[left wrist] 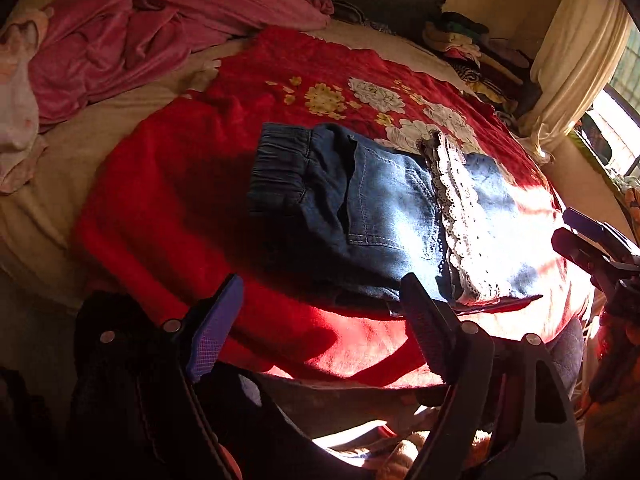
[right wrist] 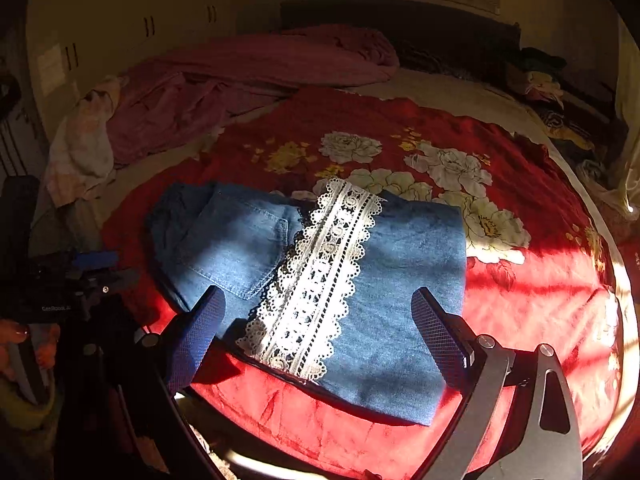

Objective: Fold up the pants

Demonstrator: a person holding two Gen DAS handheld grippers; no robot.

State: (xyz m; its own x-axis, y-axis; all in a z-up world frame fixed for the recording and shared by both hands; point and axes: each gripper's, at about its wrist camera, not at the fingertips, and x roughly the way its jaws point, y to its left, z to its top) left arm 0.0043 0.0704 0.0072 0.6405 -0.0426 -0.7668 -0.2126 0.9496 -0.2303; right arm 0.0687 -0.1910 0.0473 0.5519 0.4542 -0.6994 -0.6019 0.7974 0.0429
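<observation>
Only L view shows pants [left wrist: 372, 208] elastic waistband [left wrist: 280, 168].

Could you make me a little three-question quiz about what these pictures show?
1. True or false: the jeans hang from the left hand-held gripper.
2. What does the jeans lie on? A) a bare wooden floor B) a red flowered blanket C) a chair
3. Fill in: the pale band across the folded denim is a strip of ____.

Key
1. False: both the left and the right hand-held gripper are open and empty, and the jeans lie folded flat.
2. B
3. lace
</observation>
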